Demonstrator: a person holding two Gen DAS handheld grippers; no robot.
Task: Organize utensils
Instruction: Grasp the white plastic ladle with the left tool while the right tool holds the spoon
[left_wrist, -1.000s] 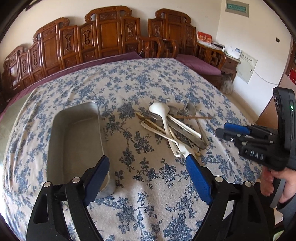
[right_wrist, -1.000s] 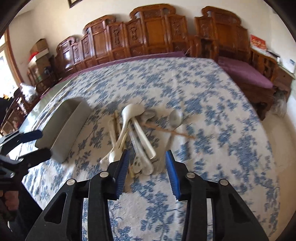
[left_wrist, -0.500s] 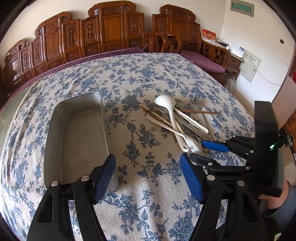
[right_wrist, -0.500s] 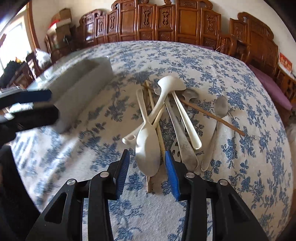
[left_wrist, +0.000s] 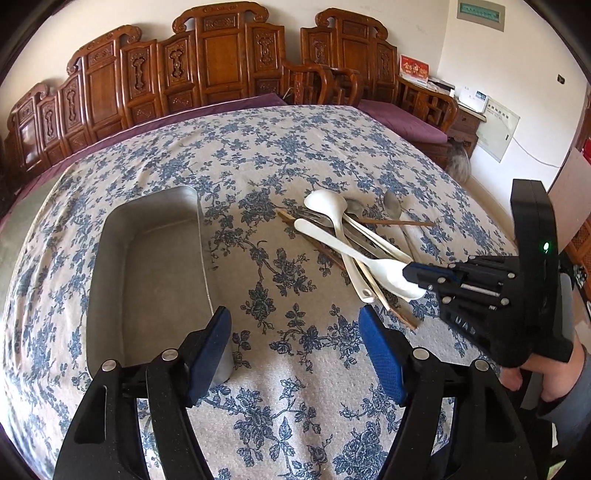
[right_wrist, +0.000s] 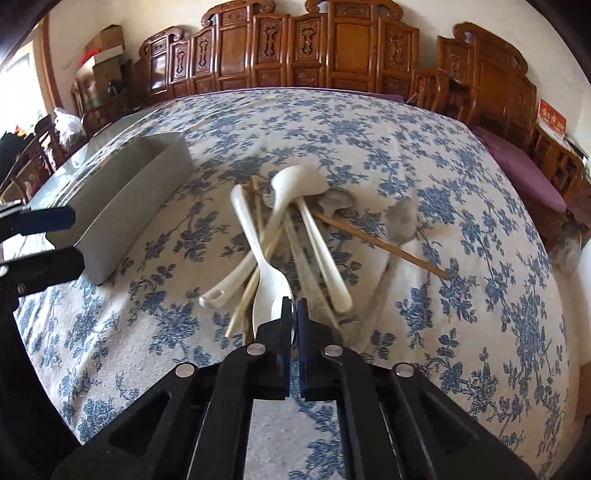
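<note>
now right gripper (right_wrist: 294, 308) clamped on white spoon's (right_wrist: 267, 291) bowl, atop utensil pile (right_wrist: 306, 229)

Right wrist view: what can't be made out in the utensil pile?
- Long metal utensil under the white spoons: blurred, type unclear.
- White plastic spoon's bowl: near edge hidden behind the right gripper, so the contact is unseen.
- Grey metal tray: interior hidden by its own wall; the left wrist view shows it.
</note>
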